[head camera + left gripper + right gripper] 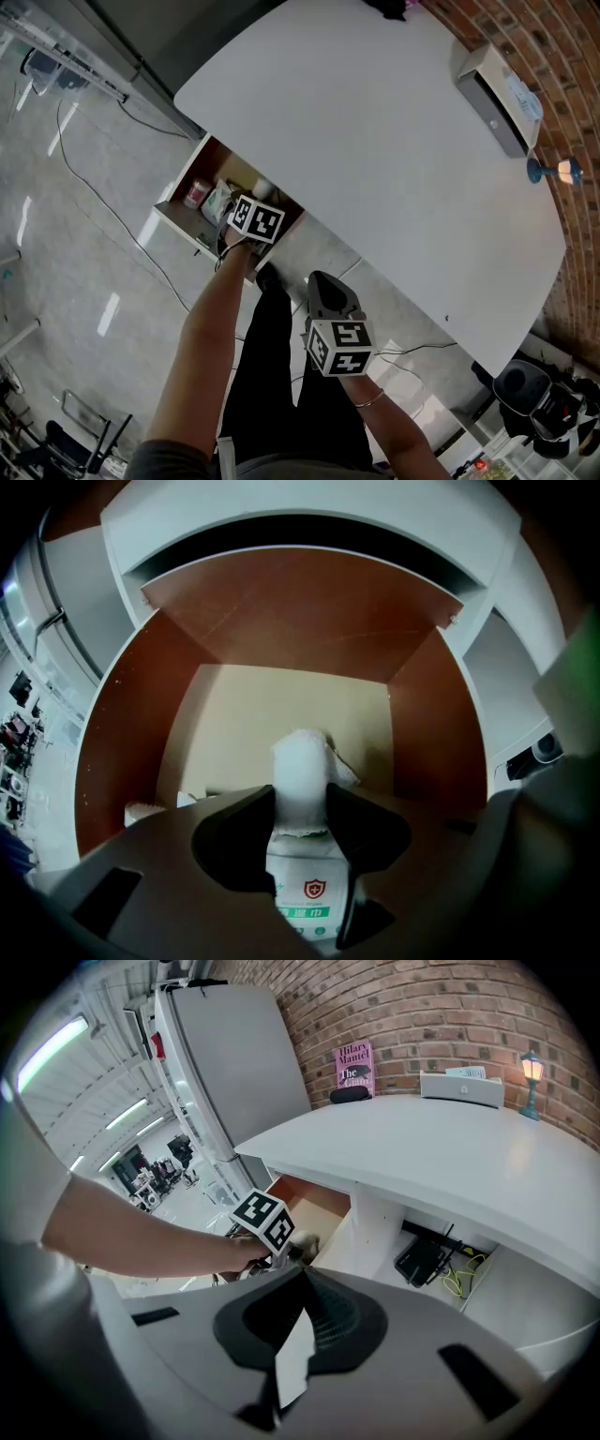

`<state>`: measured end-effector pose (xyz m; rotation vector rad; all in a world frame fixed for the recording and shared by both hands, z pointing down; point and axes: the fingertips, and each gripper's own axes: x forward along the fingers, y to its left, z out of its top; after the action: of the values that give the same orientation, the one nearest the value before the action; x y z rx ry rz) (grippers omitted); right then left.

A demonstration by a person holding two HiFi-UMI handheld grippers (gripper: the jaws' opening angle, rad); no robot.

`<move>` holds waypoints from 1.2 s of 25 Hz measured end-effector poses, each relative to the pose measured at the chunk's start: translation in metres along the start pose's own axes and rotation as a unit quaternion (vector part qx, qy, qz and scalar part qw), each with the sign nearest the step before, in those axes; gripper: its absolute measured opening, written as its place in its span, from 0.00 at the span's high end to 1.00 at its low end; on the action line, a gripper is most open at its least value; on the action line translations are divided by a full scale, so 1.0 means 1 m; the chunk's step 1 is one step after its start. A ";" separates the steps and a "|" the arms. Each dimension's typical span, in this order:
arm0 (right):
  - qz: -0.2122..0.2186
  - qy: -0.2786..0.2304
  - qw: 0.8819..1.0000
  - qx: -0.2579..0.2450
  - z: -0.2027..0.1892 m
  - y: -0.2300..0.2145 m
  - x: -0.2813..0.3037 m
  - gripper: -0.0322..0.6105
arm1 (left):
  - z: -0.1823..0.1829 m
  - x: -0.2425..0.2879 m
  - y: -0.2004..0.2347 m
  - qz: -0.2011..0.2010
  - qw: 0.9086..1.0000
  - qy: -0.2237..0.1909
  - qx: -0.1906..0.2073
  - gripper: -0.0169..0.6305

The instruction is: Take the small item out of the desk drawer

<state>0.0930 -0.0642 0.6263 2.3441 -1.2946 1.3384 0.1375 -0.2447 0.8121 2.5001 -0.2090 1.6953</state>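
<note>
The desk drawer point(178, 211) stands pulled out under the white desk; in the left gripper view its brown walls point(122, 733) surround a pale bottom. Inside lies a white wipes pack point(302, 892) with a green label and a red shield mark. My left gripper point(300, 803) reaches down into the drawer, and its jaws press on the pack's raised white top from both sides. The head view shows this gripper point(234, 217) over the drawer, beside a small pink item point(196, 193). My right gripper point(323, 279) hangs in front of the desk, shut and holding nothing.
The white desk top point(375, 122) carries a white box-shaped device point(497, 98), a small lamp point(553, 171) and a pink book point(354, 1068) against the brick wall. Under the desk sit a black box and cables point(422, 1260). A cable runs over the glossy floor point(84, 187).
</note>
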 end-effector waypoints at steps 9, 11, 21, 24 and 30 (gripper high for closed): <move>0.010 -0.004 1.000 -0.007 0.005 0.006 -0.003 0.95 | 0.004 -0.038 0.003 0.000 0.999 -0.032 -0.012 0.69; 0.013 -0.004 1.000 -0.012 0.005 0.007 -0.004 0.95 | 0.006 -0.047 0.002 0.001 0.999 -0.042 -0.021 0.69; 0.023 -0.009 0.999 -0.024 0.015 0.002 -0.007 0.95 | 0.004 -0.094 -0.002 0.004 0.996 -0.073 -0.051 0.70; 0.025 -0.012 0.999 -0.024 0.020 0.002 -0.009 0.95 | 0.001 -0.108 -0.009 -0.001 0.995 -0.083 -0.059 0.70; 0.033 -0.024 0.999 -0.030 0.033 0.005 -0.013 0.95 | -0.001 -0.137 -0.018 -0.007 0.992 -0.101 -0.078 0.70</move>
<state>0.1070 -0.0763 0.5959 2.3272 -1.4168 1.2496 0.0893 -0.2199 0.6845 2.5467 -0.3283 1.3613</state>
